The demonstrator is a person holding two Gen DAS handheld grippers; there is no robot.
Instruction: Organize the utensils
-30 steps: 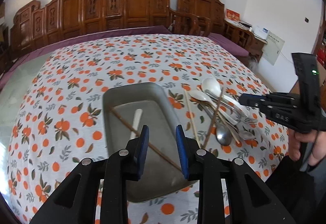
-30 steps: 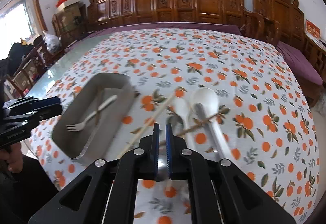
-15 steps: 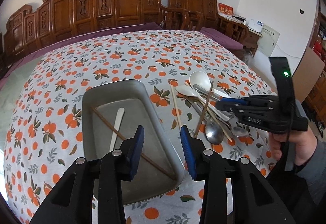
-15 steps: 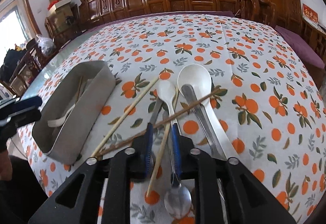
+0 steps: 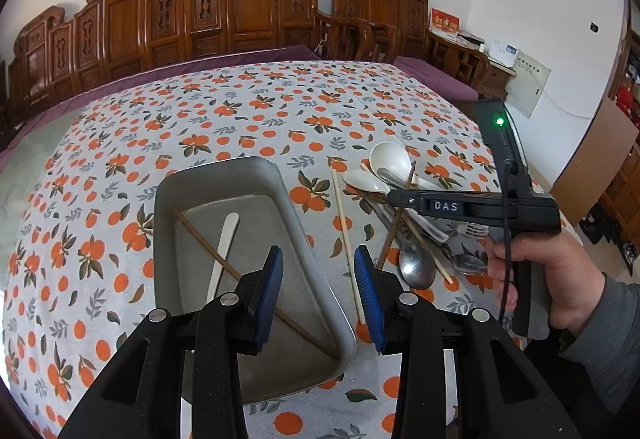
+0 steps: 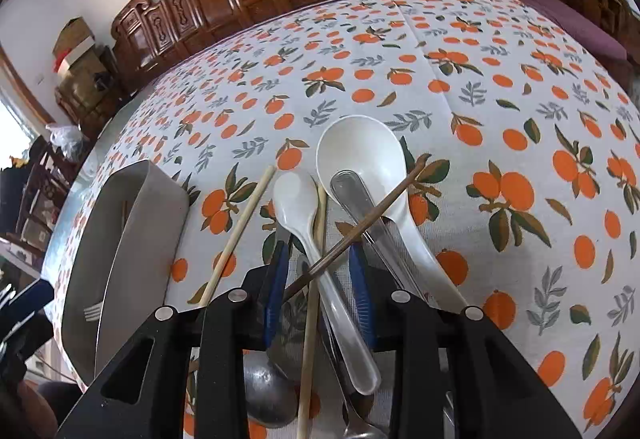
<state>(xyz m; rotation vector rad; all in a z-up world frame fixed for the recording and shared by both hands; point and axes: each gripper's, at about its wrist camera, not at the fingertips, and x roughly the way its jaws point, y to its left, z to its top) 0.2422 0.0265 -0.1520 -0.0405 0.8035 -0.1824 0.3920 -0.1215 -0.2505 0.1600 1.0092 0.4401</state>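
A grey metal tray [image 5: 224, 167] holds a dark chopstick [image 5: 208, 243] and a white-handled fork [image 6: 92, 311]. My left gripper [image 5: 318, 255] hovers open over the tray's right wall with nothing between its pads. Right of the tray lies a pile of utensils: a big white spoon [image 6: 360, 151], a small white spoon [image 6: 296, 199], a dark chopstick [image 6: 384, 199], pale chopsticks [image 6: 240, 235] and metal spoons [image 6: 264, 387]. My right gripper [image 6: 318, 255] is low over the pile with its jaws closing. The small spoon's handle, the dark chopstick and a pale chopstick lie between the pads, which do not press on them.
The table wears a cloth [image 5: 248, 107] printed with oranges. Carved wooden chairs [image 5: 248, 3] line its far side. A hand [image 5: 540, 271] holds the right gripper at the table's near right. Boxes and furniture [image 6: 76, 51] stand off to the left.
The right gripper has come down onto the utensil pile, rolled, and its jaws have spread from almost shut. The left gripper's jaws have widened a little; it has stayed over the tray.
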